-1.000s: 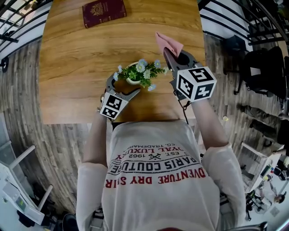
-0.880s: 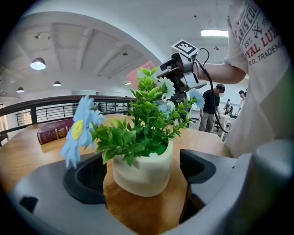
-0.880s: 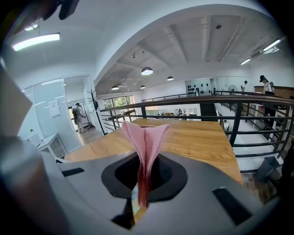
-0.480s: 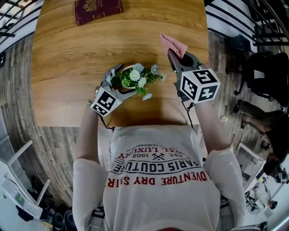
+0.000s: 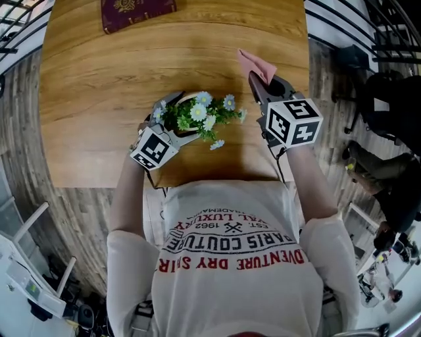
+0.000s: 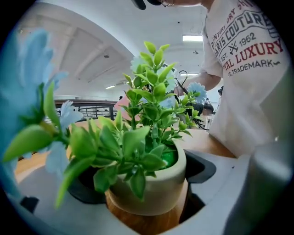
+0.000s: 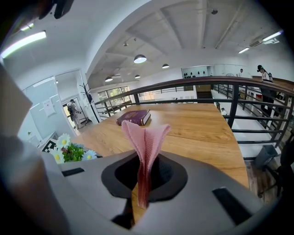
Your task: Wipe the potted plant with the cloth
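Where the potted plant (image 5: 197, 116), green leaves and pale blue daisies in a round cream pot (image 6: 154, 186), stands near the front edge of the wooden worktop (image 5: 112, 72), the left tool (image 5: 176, 120) clasps the pot from both sides. Just to its right, the right tool (image 7: 141, 195) pinches a folded pink cloth (image 7: 144, 140), free end upward. A dark red book (image 5: 135, 10) lies at the far edge.

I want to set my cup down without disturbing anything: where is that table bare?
The stretch between the book and the potted plant is bare, as is the table's left side. It is crowded at the near edge, where the left gripper holds the plant and the right gripper holds the cloth.
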{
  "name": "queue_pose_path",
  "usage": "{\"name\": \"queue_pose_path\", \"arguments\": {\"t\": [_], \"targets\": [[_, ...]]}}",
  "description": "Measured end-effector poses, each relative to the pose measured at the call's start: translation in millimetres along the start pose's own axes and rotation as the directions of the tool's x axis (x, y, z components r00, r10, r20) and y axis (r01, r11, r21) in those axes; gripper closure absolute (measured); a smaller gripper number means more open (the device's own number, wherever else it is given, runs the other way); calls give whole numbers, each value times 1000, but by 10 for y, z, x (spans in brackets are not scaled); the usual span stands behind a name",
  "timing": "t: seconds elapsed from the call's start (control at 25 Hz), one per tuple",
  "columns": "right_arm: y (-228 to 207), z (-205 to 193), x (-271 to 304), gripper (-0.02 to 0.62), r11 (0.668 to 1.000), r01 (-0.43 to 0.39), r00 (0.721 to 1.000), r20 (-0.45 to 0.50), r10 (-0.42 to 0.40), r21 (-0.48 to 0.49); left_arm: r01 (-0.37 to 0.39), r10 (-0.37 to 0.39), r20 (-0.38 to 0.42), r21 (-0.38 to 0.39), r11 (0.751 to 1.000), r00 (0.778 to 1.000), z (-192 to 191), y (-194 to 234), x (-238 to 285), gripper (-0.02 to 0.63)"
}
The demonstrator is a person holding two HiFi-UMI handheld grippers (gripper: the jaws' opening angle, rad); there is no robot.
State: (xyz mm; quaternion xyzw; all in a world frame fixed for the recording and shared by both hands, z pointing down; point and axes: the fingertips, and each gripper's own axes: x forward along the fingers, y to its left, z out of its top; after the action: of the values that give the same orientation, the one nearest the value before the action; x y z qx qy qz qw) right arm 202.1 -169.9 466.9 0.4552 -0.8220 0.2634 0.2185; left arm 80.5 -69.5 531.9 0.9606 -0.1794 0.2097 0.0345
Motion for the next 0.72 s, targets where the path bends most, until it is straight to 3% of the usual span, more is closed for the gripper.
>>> {"name": "queue_pose_path", "arguments": {"t": [0.12,0.56,0.72], "targets": [[-38,-75,2,558,1000,17,1000,-17,-17,0,-22,22,-7,-11,1000,1000,-18,1,-11,109],[28,-158,-155,558,994,85,996,-22,-84,61,-41,52,95,-107,993,994,224,26,-217,109],[88,-282,-232,558,991,113,993,-43,-110,71,-35,46,135,-83,996,990,481,65,-376,109]]}}
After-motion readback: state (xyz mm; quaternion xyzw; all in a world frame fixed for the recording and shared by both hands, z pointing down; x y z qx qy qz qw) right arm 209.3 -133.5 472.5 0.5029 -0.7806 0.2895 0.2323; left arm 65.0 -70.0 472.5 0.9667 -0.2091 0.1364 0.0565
